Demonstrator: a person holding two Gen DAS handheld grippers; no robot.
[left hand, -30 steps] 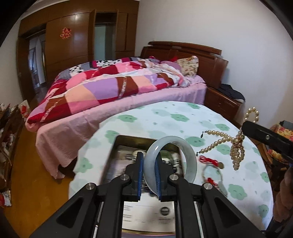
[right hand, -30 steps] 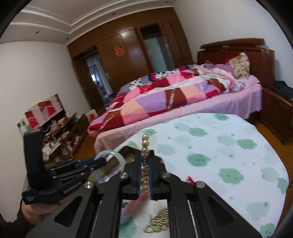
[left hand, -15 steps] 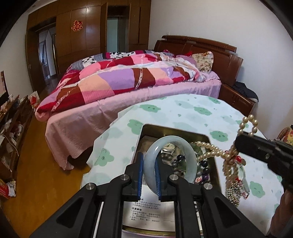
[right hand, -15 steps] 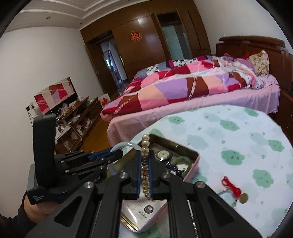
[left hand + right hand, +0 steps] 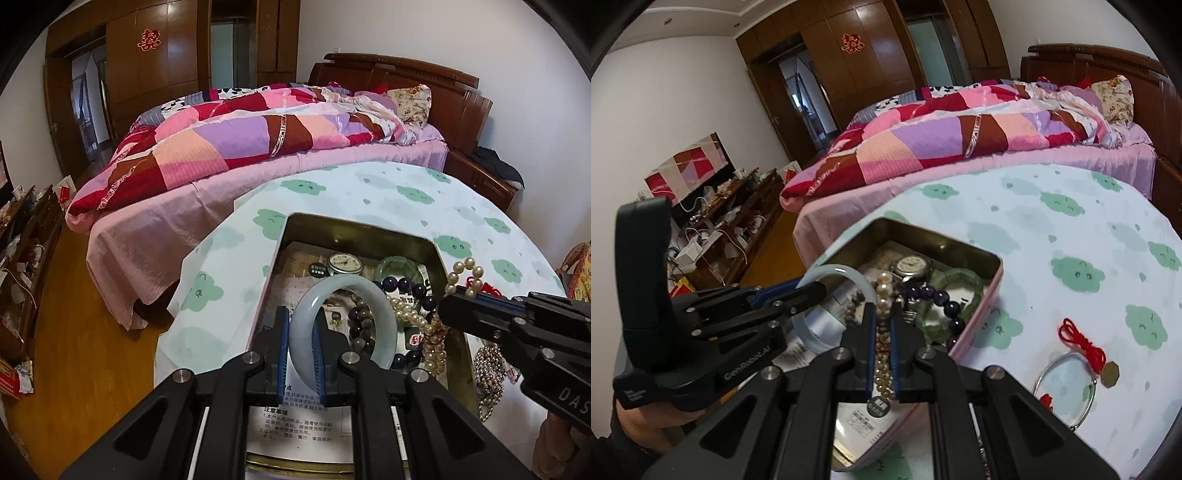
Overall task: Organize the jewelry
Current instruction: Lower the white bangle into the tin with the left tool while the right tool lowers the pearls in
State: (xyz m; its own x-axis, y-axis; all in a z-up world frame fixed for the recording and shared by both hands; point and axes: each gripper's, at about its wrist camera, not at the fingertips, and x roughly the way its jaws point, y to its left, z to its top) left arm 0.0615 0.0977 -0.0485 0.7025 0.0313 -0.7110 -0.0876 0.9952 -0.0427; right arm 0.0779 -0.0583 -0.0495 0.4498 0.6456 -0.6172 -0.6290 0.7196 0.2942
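An open metal tin (image 5: 354, 230) (image 5: 993, 271) sits on the cloud-print table, holding a wristwatch (image 5: 345, 263) (image 5: 911, 266), a green bangle (image 5: 964, 282) and dark bead bracelets (image 5: 406, 286). My left gripper (image 5: 300, 325) is shut on a pale jade bangle (image 5: 369, 295) (image 5: 831, 271), held upright over the tin. My right gripper (image 5: 884, 321) (image 5: 448, 306) is shut on a pearl necklace (image 5: 884, 291) (image 5: 463, 267), whose strands hang down into the tin's right side.
A silver bangle with red cord and a gold tag (image 5: 1071, 376) lies on the tablecloth (image 5: 1071, 229) right of the tin. Printed paper (image 5: 295, 424) lines the tin's near end. A bed with a patchwork quilt (image 5: 258, 136) stands beyond the table; a cluttered low shelf (image 5: 720, 229) is at left.
Both grippers have come down and forward over the tin with their jewelry. The pearl strands, earlier dangling over the tablecloth, now hang inside the tin.
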